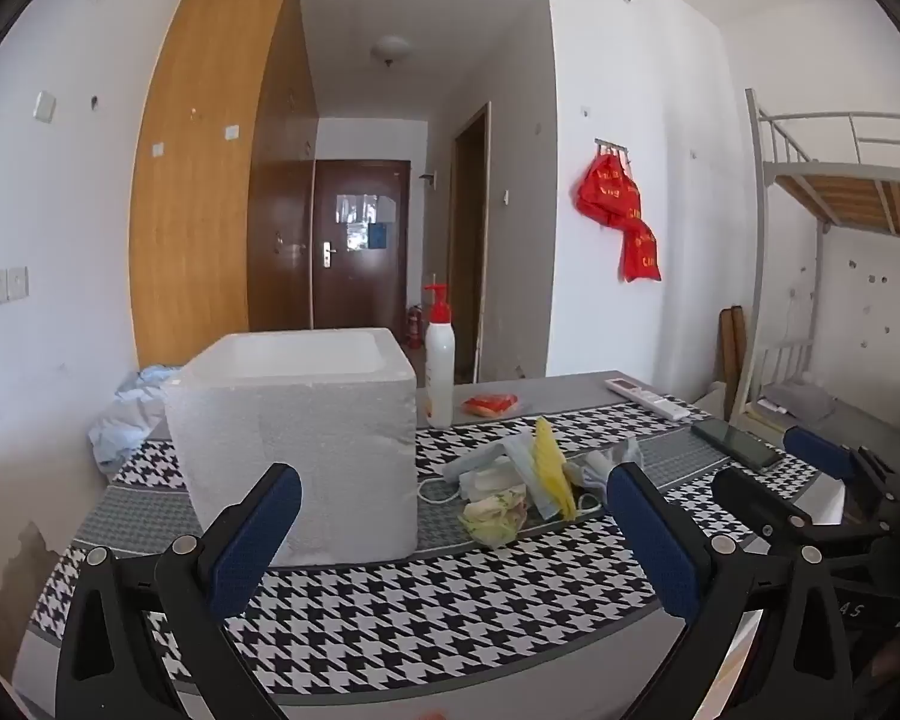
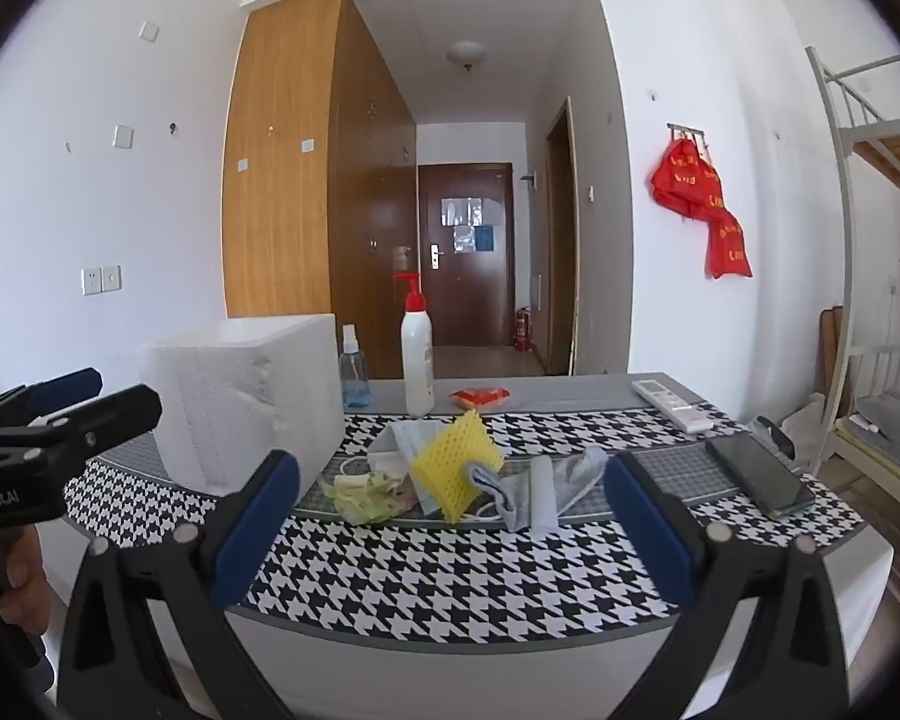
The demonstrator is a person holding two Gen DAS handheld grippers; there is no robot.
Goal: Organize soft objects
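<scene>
A heap of soft things lies mid-table on the houndstooth cloth [image 1: 426, 618]: a yellow mesh sponge [image 2: 450, 456] standing on edge, pale blue face masks [image 2: 408, 438], a grey sock [image 2: 546, 486] and a crumpled yellow-green piece [image 2: 360, 495]. The left wrist view shows the same sponge [image 1: 549, 468] and masks [image 1: 498, 471]. A white foam box [image 1: 294, 438], top open, stands left of the heap. My left gripper [image 1: 456, 540] is open and empty, short of the box and heap. My right gripper [image 2: 453, 534] is open and empty too, facing the heap from the table's near edge.
Behind the heap stand a white pump bottle [image 2: 417, 360] with a red top, a small spray bottle [image 2: 354, 378] and a red packet [image 2: 480, 397]. A remote [image 2: 672, 403] and a dark phone [image 2: 762, 474] lie right. Pale blue cloth [image 1: 126, 414] is bunched behind the box.
</scene>
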